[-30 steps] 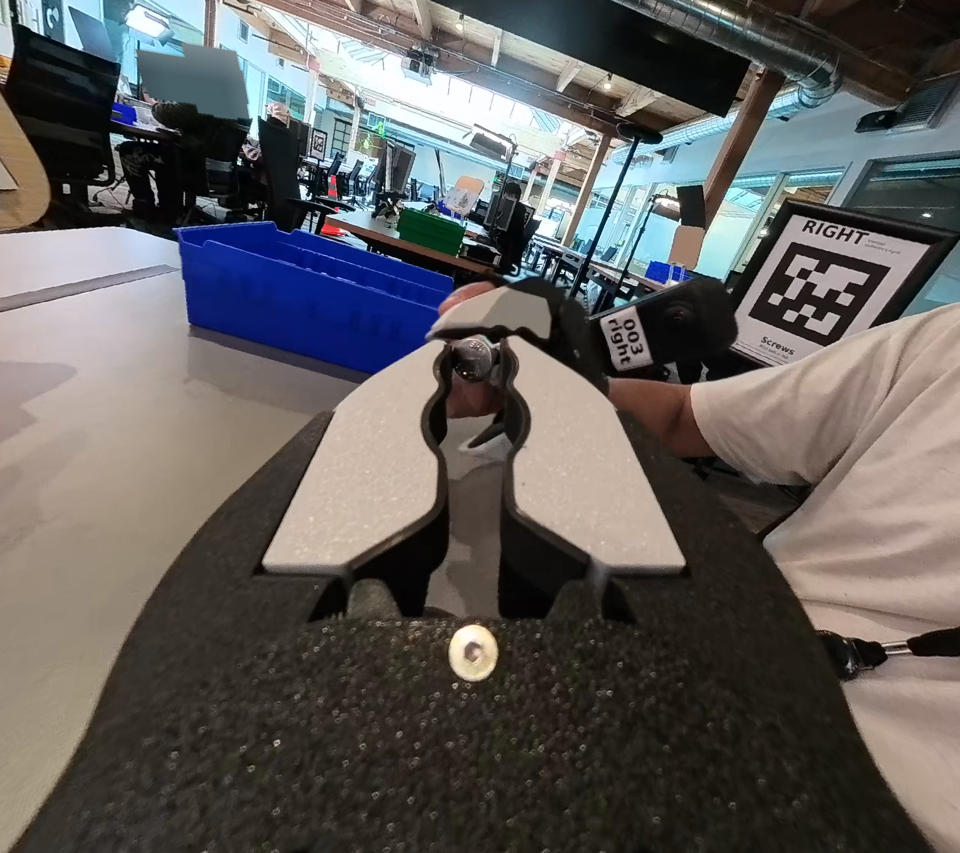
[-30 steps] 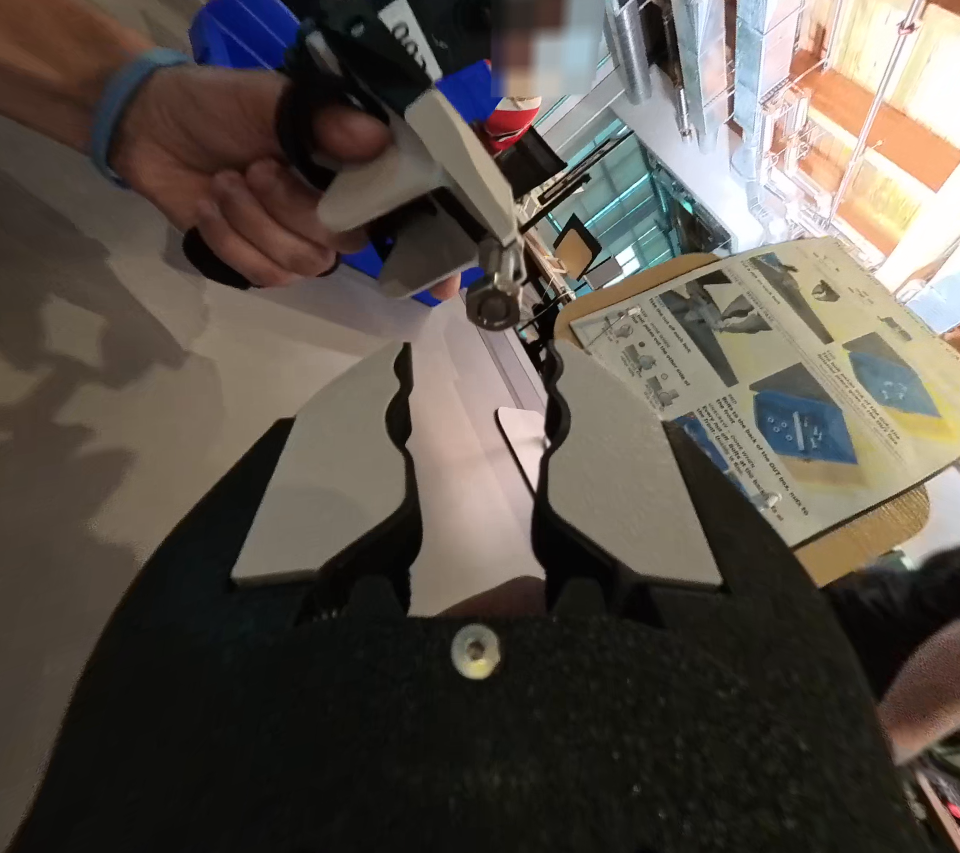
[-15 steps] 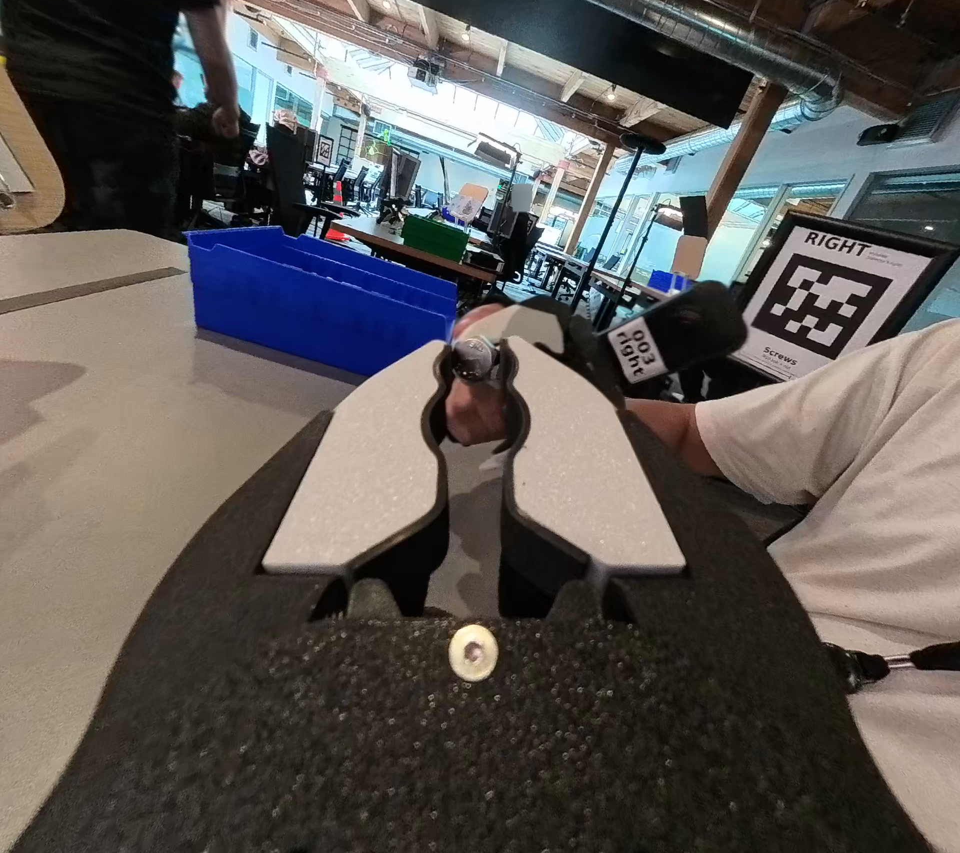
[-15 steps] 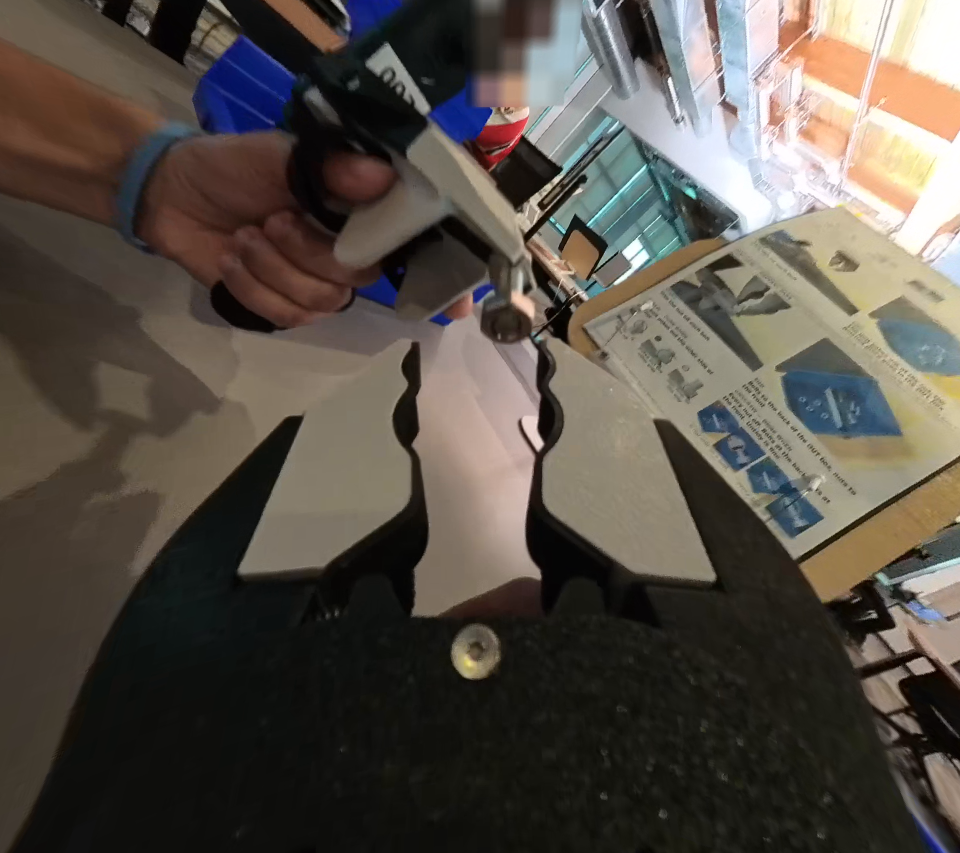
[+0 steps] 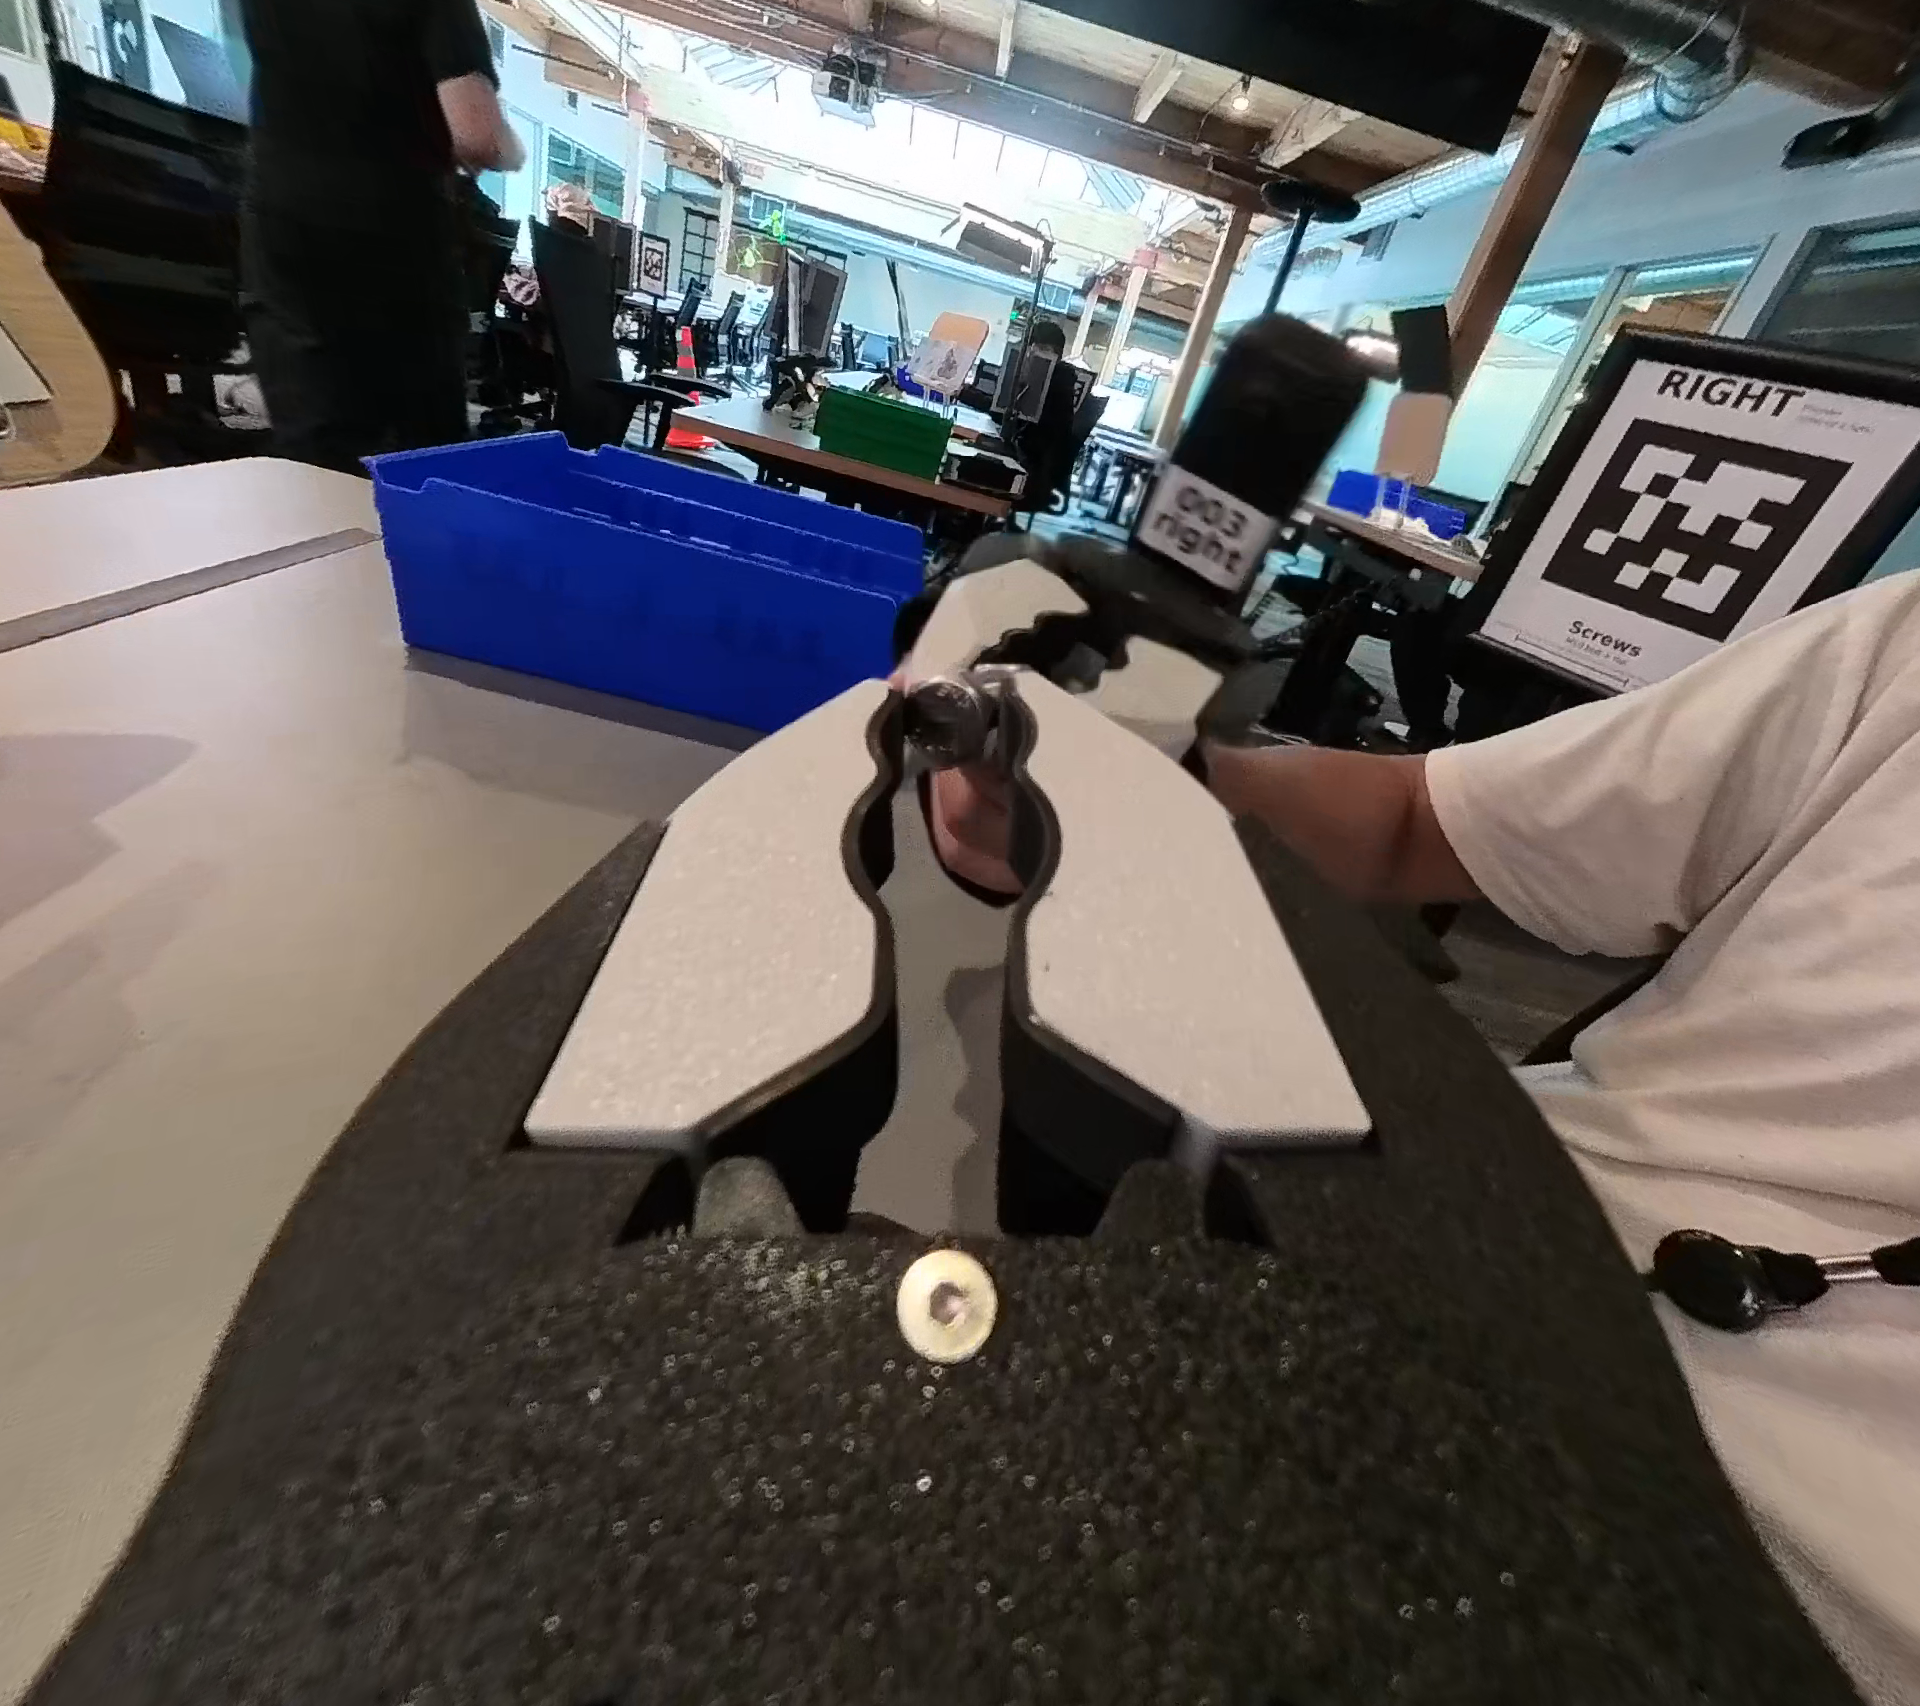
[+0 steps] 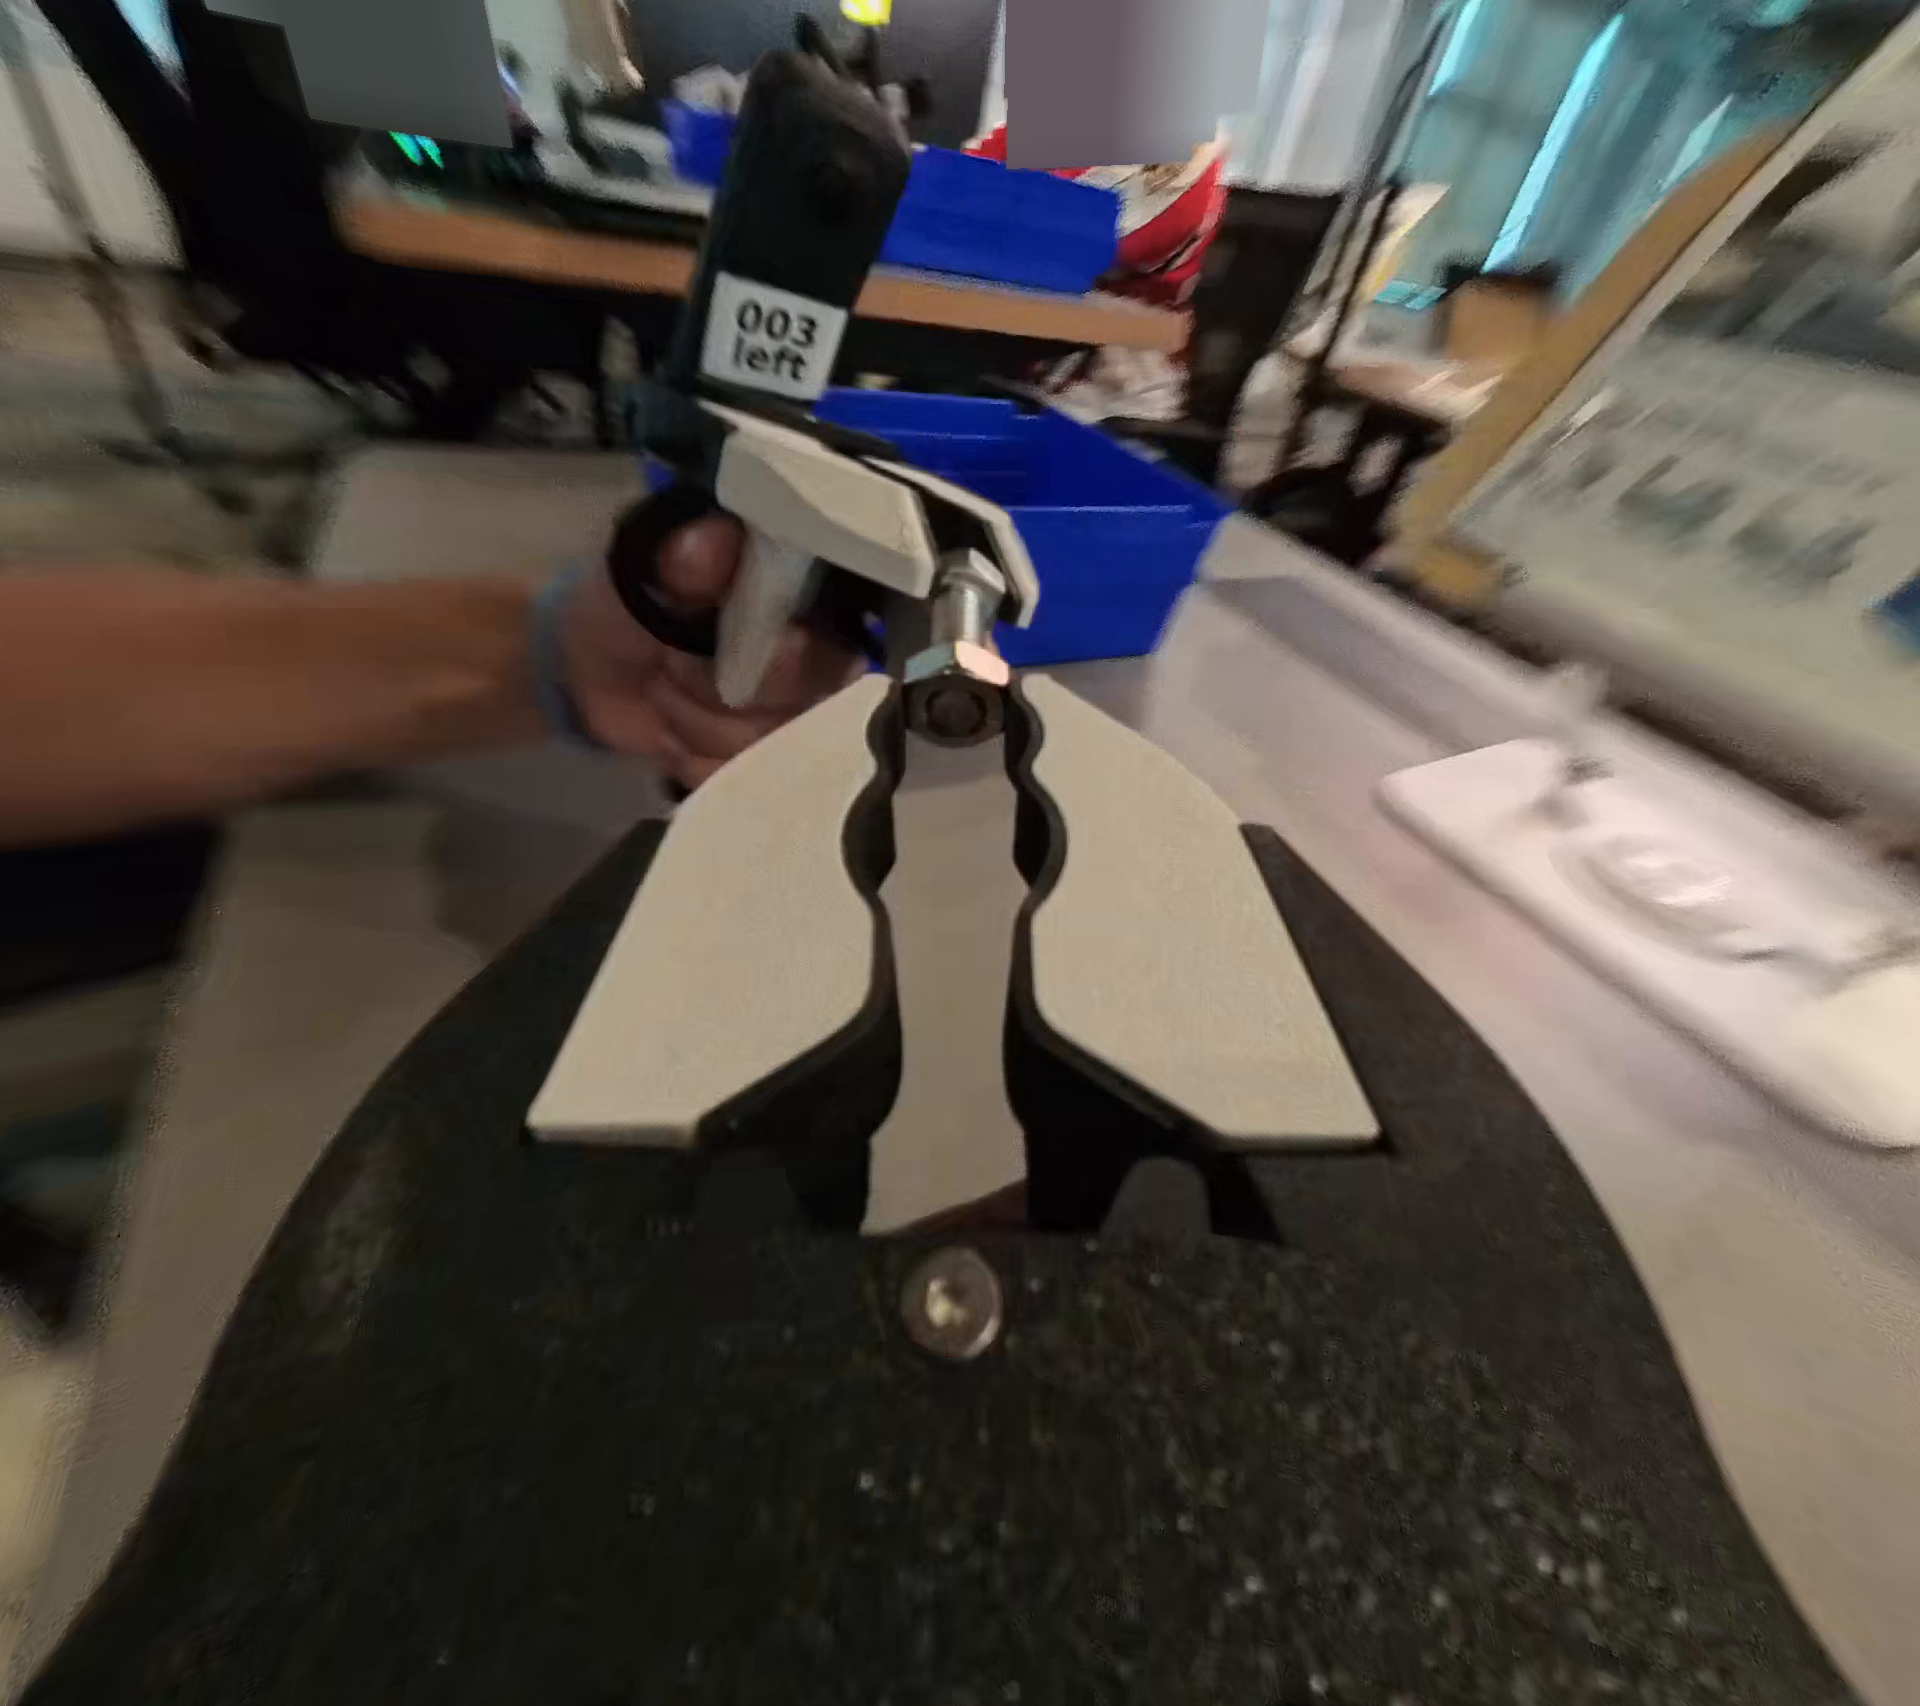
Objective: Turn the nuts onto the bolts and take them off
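Left gripper (image 5: 951, 721) clamps bolt (image 6: 964, 607); right gripper (image 6: 951, 711) on nut (image 6: 948, 664); threads half-hidden.

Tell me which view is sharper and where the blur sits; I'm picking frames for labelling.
Left wrist view: mostly sharp, the blue bin and left gripper crisp, only the right gripper smeared. Right wrist view: background streaked by motion blur, yet the bolt and nut stay readable; wide-angle bending in both.

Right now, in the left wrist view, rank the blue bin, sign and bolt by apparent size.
1. The sign and the bin: about alike; the frame edge cuts the sign off.
2. The bolt: smallest, though nearest the camera.
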